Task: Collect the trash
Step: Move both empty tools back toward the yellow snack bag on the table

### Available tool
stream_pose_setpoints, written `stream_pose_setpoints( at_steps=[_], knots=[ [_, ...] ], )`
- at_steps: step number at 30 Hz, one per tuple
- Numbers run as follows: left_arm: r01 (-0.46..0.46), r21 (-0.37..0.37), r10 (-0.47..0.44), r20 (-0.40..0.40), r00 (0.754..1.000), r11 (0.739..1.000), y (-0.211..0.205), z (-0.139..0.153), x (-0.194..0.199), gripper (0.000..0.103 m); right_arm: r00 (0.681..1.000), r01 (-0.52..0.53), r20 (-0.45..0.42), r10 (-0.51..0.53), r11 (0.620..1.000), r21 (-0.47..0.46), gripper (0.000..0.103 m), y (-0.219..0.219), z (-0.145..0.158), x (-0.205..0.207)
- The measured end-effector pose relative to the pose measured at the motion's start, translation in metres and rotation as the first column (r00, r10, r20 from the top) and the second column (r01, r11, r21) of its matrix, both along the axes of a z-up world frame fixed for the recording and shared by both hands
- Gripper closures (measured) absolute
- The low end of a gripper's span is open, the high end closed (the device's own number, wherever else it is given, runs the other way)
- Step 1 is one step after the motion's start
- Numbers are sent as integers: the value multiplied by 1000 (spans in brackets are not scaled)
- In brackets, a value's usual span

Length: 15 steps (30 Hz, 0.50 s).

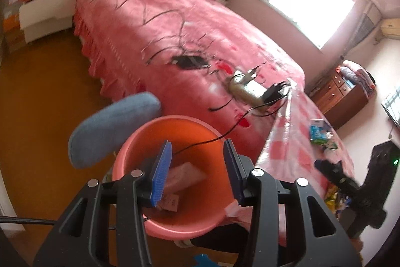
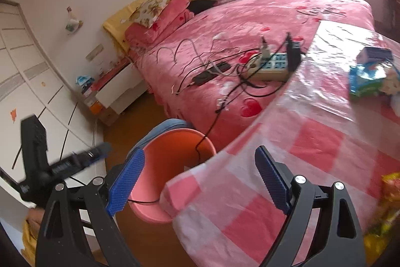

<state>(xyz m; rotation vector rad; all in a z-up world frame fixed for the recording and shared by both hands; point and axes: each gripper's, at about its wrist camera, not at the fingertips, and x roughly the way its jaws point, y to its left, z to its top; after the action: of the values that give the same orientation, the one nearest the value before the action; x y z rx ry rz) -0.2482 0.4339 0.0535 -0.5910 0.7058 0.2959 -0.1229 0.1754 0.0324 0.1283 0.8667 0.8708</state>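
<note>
Left gripper (image 1: 197, 167) is hanging right over the orange bin (image 1: 140, 139), jaws apart with nothing pinched between them. Pinkish wrappers (image 1: 185, 174) are lying at the bottom of that bin, so some trash is sitting inside. Right gripper (image 2: 200, 179) is gaping wide and empty, one finger over the bin's rim, the other over the corner of the checkered table cover (image 2: 312, 142). More snack packets (image 2: 370, 79) are resting farther along that cover. A black cable (image 2: 212, 121) is drooping off the bed (image 2: 250, 16) into the bin. Bare wood floor (image 1: 45, 96) is opening up left of the bin.
</note>
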Motion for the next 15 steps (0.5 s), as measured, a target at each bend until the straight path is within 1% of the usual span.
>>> stream_pose_setpoints(
  at_steps=[3, 9, 12, 15],
  knots=[
    [25, 21, -25, 26, 999, 999, -9, 23, 2, 58, 999, 32, -4, -32, 999, 14, 14, -21, 0, 3],
    [59, 102, -65, 65, 996, 993, -37, 76, 1, 57, 994, 102, -33, -100, 992, 69, 14, -67, -5, 11],
    [66, 143, -78, 77, 994, 988, -50, 98, -1, 55, 991, 130, -36, -127, 987, 92, 14, -87, -6, 11],
    [78, 166, -92, 81, 992, 983, -64, 116, -3, 55, 989, 145, -47, -141, 983, 114, 14, -103, -8, 11]
  ],
)
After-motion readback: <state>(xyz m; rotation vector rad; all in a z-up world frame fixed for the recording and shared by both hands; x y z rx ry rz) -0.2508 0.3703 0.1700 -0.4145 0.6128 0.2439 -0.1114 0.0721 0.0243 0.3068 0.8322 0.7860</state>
